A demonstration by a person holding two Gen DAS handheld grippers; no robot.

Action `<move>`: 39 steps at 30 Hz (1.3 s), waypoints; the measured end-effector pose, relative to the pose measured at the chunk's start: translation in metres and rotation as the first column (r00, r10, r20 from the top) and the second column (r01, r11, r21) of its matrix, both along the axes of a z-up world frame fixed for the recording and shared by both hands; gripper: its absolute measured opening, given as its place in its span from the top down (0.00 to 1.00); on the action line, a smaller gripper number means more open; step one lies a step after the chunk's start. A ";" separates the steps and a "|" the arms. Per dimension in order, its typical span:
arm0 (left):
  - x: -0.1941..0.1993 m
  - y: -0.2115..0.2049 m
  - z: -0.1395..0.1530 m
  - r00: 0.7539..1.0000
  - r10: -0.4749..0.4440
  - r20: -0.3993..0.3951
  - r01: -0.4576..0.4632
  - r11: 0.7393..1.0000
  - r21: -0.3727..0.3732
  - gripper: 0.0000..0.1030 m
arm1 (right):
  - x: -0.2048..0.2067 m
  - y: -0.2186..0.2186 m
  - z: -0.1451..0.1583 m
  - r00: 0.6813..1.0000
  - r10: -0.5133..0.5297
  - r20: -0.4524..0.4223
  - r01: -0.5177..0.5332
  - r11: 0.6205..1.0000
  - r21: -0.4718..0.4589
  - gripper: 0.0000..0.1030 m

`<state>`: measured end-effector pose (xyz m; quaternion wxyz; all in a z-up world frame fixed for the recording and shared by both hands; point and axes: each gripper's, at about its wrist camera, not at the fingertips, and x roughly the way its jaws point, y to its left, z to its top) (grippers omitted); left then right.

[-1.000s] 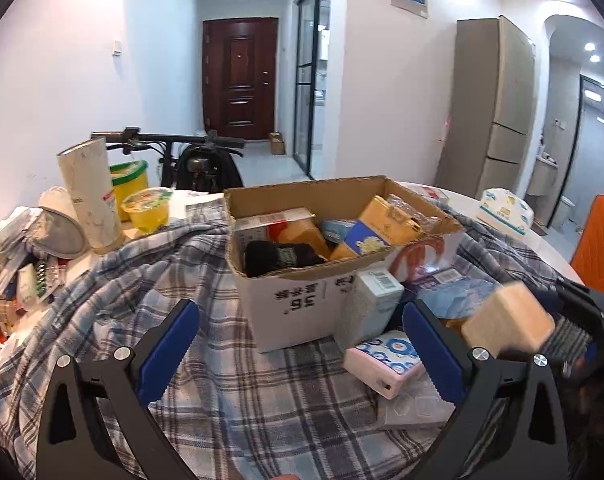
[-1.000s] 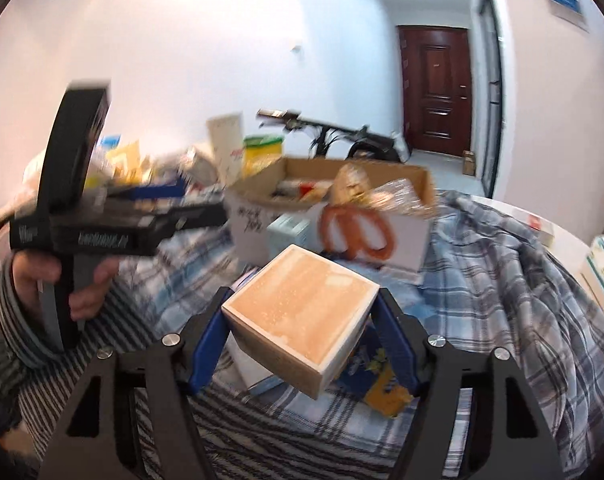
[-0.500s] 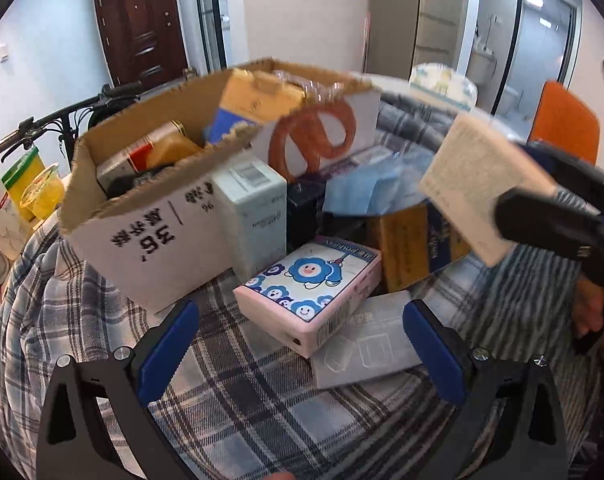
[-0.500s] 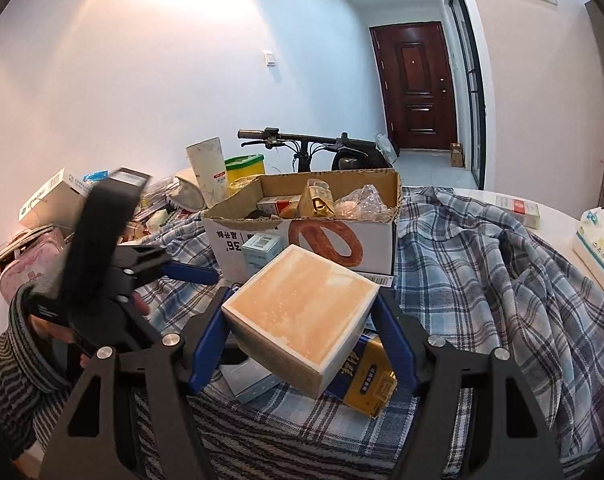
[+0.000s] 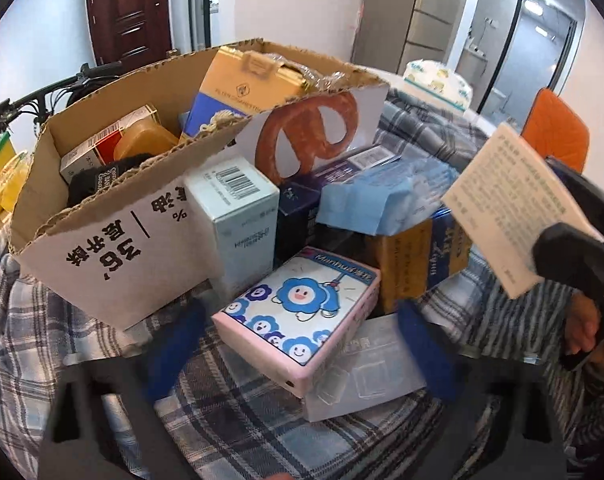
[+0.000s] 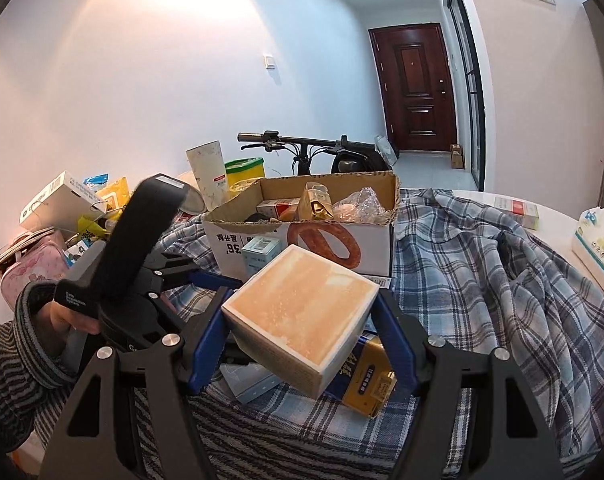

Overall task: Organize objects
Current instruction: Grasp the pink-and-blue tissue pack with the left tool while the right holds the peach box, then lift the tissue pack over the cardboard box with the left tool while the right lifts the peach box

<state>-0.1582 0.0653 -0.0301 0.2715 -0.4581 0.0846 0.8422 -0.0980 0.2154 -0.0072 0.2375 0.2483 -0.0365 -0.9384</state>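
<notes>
A pink box with blue flower faces lies on the plaid cloth in front of the cardboard box. My left gripper points down over it, blurred. Its jaws are closing with the pink box between them, and a gap still shows at each pad. In the right wrist view that gripper sits at the left in a hand with a striped sleeve. My right gripper is shut on a tan cube-shaped box, held above the cloth. The same tan box shows its printed side at the right.
The cardboard box holds several packages. Against it stand a pale box, a blue pack and a yellow-blue box. A clear plastic case lies under the pink box. A clutter pile, a bicycle, a tissue pack and an orange chair surround the table.
My left gripper tipped down and moved in over the pink box, and its jaws have narrowed around it. The right gripper has kept still with the tan box.
</notes>
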 end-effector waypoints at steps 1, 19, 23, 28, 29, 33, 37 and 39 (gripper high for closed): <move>-0.001 -0.001 -0.001 1.000 0.006 0.006 -0.006 1.000 0.001 0.28 | 0.000 0.001 0.000 1.000 -0.002 0.000 0.002 1.000 -0.002 0.33; 0.038 -0.020 0.039 0.983 -0.050 -0.178 0.078 0.985 0.154 0.45 | -0.003 0.008 0.000 1.000 -0.022 0.003 0.022 0.999 -0.025 0.33; 0.042 -0.038 0.051 0.975 -0.007 -0.222 0.059 0.972 0.229 0.45 | -0.005 0.009 -0.001 1.000 -0.024 0.006 0.024 0.999 -0.024 0.33; 0.042 -0.056 0.059 0.971 0.049 -0.232 0.022 0.955 0.294 0.46 | -0.005 0.008 -0.001 1.000 -0.027 0.008 0.027 0.999 -0.021 0.33; 0.042 -0.058 0.062 0.969 0.064 -0.238 0.014 0.950 0.313 0.46 | -0.005 0.008 -0.001 1.000 -0.028 0.008 0.028 0.999 -0.020 0.33; 0.048 -0.082 0.077 0.947 0.138 -0.290 -0.002 0.906 0.424 0.46 | -0.006 0.008 -0.001 1.000 -0.030 0.009 0.030 0.999 -0.016 0.33; 0.056 -0.104 0.093 0.901 0.242 -0.361 -0.028 0.861 0.508 0.46 | -0.006 0.008 -0.002 1.000 -0.028 0.012 0.028 1.000 -0.011 0.33; 0.058 -0.114 0.097 0.866 0.315 -0.389 -0.069 0.844 0.531 0.46 | -0.006 0.007 -0.003 1.000 -0.028 0.012 0.028 1.000 -0.008 0.33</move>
